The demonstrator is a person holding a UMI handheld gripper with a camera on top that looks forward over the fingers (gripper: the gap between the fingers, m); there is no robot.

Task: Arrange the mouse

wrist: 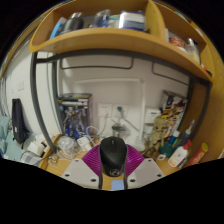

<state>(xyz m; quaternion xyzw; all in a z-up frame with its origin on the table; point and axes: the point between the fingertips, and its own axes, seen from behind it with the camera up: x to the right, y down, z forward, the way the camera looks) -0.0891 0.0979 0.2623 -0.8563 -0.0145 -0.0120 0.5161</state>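
Observation:
A black computer mouse (113,155) sits between my gripper's (113,160) two fingers, its rounded back toward the camera. The magenta pads (93,158) press against both of its sides, so the gripper is shut on it. The mouse is held up above a cluttered desk (70,150), in front of a white back panel.
A wooden shelf (110,40) with boxes and bottles runs overhead. Behind the mouse are a white wall panel (110,85), cables, small boxes and bottles (178,152) to the right, and a dark monitor edge (18,122) to the left.

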